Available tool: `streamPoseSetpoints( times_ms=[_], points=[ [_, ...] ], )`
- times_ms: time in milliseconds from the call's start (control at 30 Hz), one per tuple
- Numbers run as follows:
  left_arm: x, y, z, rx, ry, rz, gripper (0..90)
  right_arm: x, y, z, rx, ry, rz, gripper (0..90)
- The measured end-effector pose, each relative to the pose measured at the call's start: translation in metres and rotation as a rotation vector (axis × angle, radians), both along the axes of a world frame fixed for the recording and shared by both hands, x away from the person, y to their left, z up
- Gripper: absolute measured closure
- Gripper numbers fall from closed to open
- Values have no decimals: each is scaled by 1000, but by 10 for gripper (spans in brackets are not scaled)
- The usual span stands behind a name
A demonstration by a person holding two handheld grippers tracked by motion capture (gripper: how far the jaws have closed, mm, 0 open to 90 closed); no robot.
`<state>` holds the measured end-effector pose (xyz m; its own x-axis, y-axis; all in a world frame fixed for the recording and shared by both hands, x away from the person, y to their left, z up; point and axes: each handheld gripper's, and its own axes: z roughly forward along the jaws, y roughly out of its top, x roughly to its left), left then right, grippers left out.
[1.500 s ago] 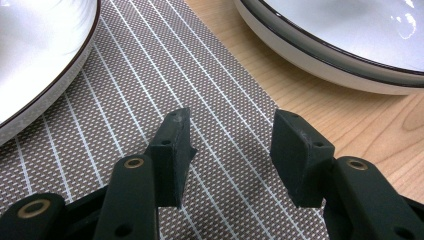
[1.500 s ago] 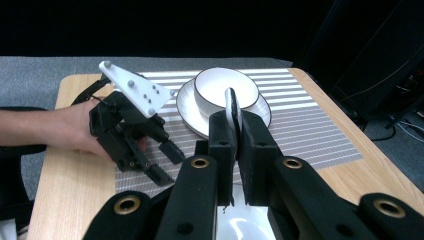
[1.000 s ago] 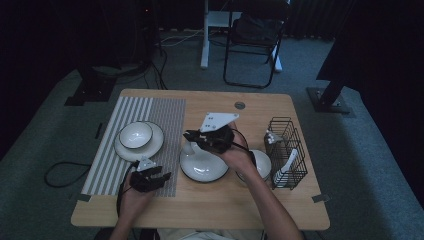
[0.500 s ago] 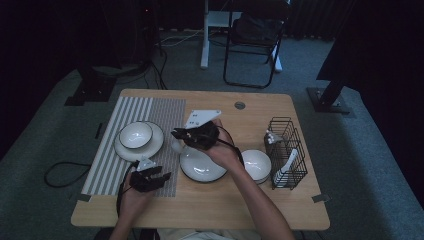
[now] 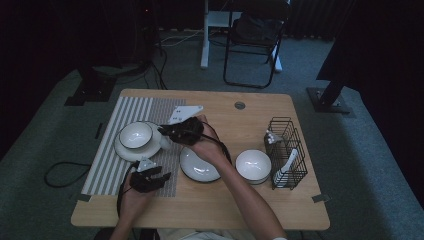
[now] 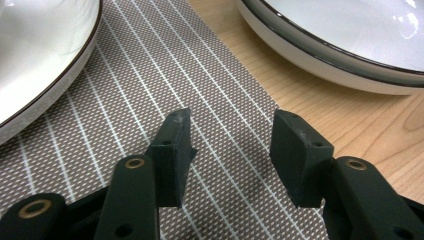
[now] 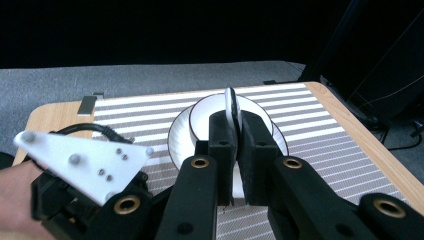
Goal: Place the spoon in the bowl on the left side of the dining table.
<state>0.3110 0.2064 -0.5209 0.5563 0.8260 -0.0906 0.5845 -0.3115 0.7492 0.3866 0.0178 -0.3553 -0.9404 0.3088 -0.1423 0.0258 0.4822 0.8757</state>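
A: R gripper (image 5: 162,131) is gripping a thin white utensil (image 7: 231,107), prob. a spoon. Jaws are clamping tight on it; its white edge is sticking up between them in the right gripper view. Can't tell which end.

B: Where's it sitting rel. to the table?

A: It's hanging over the striped mat (image 5: 107,165), just at the rim of the bowl (image 5: 135,135) that's standing on a plate (image 5: 126,152) at the mat's far-left part. In the right gripper view the utensil is lining up w/ the bowl's middle (image 7: 205,117). Touching the bowl or not – can't tell.

B: L gripper?

A: L gripper (image 5: 159,176) is resting low over the mat's near edge, jaws standing wide apart, nothing between. The left gripper view is showing bare mat weave (image 6: 150,85) between the jaws, the plate's rim (image 6: 45,85) at upper left and the shallow dish (image 6: 350,50) at upper right on bare wood.

B: Rest of the table?

A: Shallow dish (image 5: 199,166) is sitting mid-table, under the R forearm (image 5: 235,185). A second bowl (image 5: 253,166) is standing just right of it, close to the black wire rack (image 5: 287,150). The rack is holding white utensils (image 5: 284,167) upright. The L hand (image 5: 131,197) is coming in from the near edge. A folding chair (image 5: 255,42) is standing beyond the table, on grey floor.
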Motion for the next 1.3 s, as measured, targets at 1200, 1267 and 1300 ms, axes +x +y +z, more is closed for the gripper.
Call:
streamPoseSetpoints(
  times_ms=[1200,1267,1300],
  points=[
    [0,7,0,-8,5,13,526,53,61,-10,14,58,-28,851],
    [0,7,0,-7,5,13,526,55,66,-10,6,56,-27,851],
    [0,7,0,-7,5,14,526,55,68,-11,2,56,-26,850]
  ],
)
